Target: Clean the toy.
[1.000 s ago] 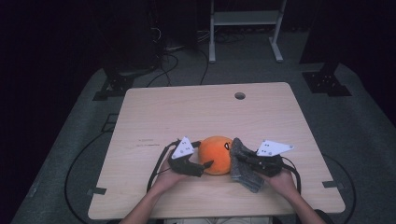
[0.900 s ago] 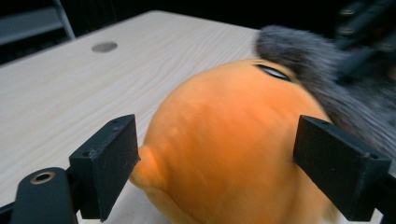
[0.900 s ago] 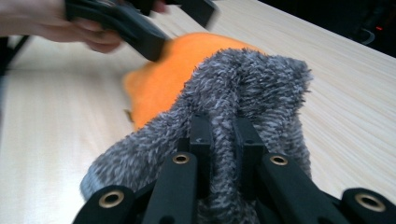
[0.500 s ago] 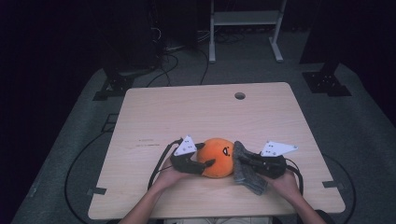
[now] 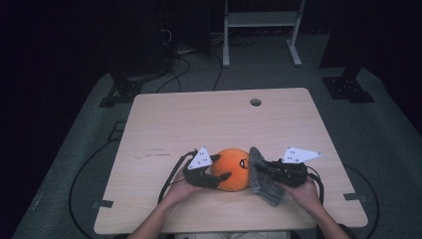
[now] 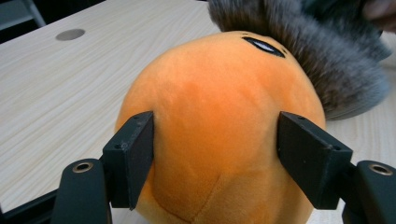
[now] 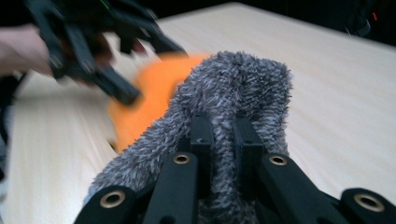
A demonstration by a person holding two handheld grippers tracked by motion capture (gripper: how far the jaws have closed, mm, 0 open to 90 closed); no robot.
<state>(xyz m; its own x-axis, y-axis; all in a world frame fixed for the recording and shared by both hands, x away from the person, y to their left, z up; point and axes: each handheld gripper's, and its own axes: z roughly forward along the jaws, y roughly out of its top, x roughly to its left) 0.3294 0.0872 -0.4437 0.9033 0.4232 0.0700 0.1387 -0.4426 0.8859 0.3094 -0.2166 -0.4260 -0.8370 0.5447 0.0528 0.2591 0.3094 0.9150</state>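
An orange plush ball (image 5: 231,168) with a small dark face lies near the table's front edge. My left gripper (image 5: 222,168) reaches in from its left. The jaws have just been closing, and both pads now press into the plush's sides (image 6: 219,126). A grey fuzzy cloth (image 5: 264,185) lies against the plush's right side. My right gripper (image 5: 259,169) is shut on a fold of this cloth (image 7: 238,84). In the right gripper view the orange plush (image 7: 149,93) lies behind the cloth, and the left gripper (image 7: 109,77) shows blurred at upper left.
The light wooden table (image 5: 199,119) has a round cable hole (image 5: 256,102) near its far edge. Black cables trail off the front corners to the floor. A white stand (image 5: 259,30) and black stand feet (image 5: 348,87) are on the grey floor beyond.
The left gripper's jaws have narrowed onto the orange plush. Both hands have stayed near the front edge, and the cloth stays in the right gripper.
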